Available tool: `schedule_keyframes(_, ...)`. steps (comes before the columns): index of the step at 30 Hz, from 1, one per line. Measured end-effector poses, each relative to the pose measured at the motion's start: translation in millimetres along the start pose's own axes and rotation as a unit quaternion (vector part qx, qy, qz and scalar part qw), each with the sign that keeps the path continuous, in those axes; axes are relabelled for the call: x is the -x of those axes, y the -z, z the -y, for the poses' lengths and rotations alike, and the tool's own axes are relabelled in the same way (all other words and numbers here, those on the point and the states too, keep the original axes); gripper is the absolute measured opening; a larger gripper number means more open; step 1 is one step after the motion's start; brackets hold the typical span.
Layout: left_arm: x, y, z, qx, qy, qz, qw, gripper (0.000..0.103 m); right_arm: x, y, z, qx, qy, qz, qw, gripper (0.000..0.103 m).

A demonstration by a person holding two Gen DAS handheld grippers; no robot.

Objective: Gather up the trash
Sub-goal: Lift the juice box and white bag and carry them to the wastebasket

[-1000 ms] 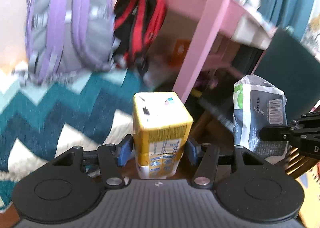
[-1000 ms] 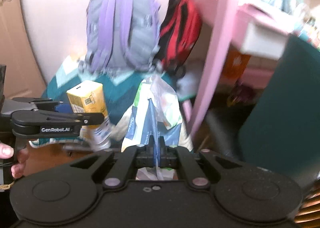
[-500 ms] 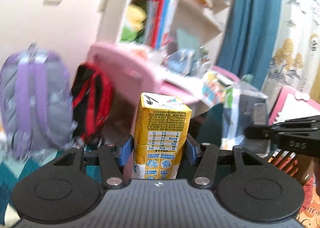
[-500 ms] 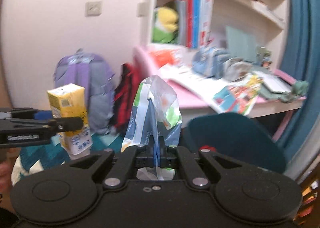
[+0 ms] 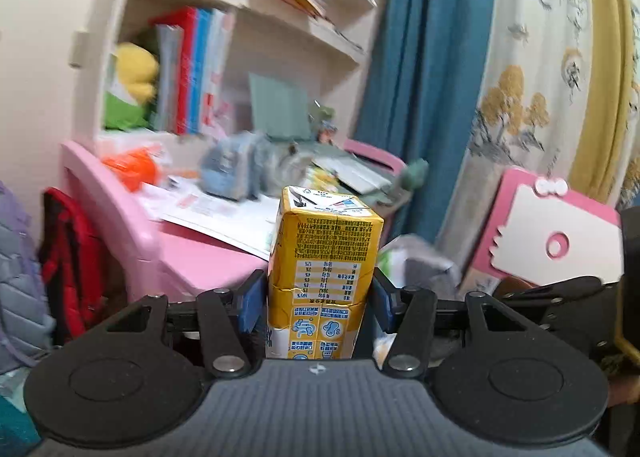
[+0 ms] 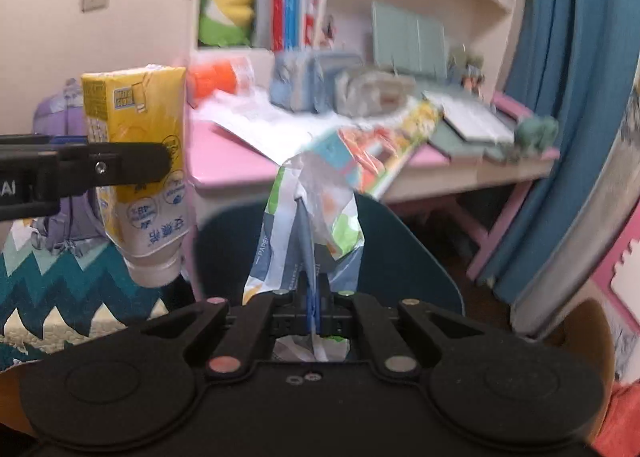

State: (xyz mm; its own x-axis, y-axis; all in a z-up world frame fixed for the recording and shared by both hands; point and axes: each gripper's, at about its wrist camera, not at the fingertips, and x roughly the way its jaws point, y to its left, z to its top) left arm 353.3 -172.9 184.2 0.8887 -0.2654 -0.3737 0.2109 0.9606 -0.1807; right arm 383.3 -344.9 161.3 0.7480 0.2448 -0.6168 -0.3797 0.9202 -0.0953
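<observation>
My left gripper (image 5: 316, 303) is shut on a yellow drink carton (image 5: 324, 265), held upright in the air. The carton also shows in the right wrist view (image 6: 140, 161), clamped by the left gripper's black finger (image 6: 100, 169). My right gripper (image 6: 312, 297) is shut on a crumpled white, blue and green plastic wrapper (image 6: 308, 225) that stands up between its jaws. The wrapper shows blurred behind the carton in the left wrist view (image 5: 416, 261). Both grippers are held side by side, raised above the floor.
A pink desk (image 6: 232, 165) covered with papers, pouches and books is ahead, with shelves (image 5: 248, 1) above. A dark teal chair (image 6: 400, 257) stands under the desk. Purple and red backpacks (image 5: 60, 257) lean at the left. A blue curtain (image 5: 424, 77) hangs at the right. A zigzag rug (image 6: 60, 289) lies below.
Both grippers have risen and tilted up from the floor and backpacks to desk height, swinging right. Each keeps its hold on its item.
</observation>
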Motion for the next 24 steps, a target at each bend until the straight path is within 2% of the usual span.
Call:
schedule_keyframes(2, -18, 1, 12, 0.000, 0.006, -0.014, 0.9999, 0.053, -15, 1, 11, 0.006, 0.001, -0.027, 1.000, 0.001)
schedule_keyframes(6, -55, 4, 31, 0.000, 0.013, -0.036, 0.9993, 0.053, -43, 3, 28, 0.006, -0.025, -0.078, 0.997, 0.001)
schedule_keyframes(10, -88, 14, 41, -0.004, 0.008, -0.064, 0.9979, 0.053, -66, 9, 39, 0.006, -0.033, -0.105, 0.994, 0.001)
schedule_keyframes(18, -145, 38, 41, -0.010, -0.026, -0.128, 0.9913, 0.054, -97, 16, 46, 0.027, -0.039, -0.132, 0.990, 0.006)
schedule_keyframes(24, -167, 51, 37, -0.017, -0.038, -0.169, 0.9847, 0.054, -108, 16, 40, 0.041, -0.039, -0.145, 0.988, 0.016)
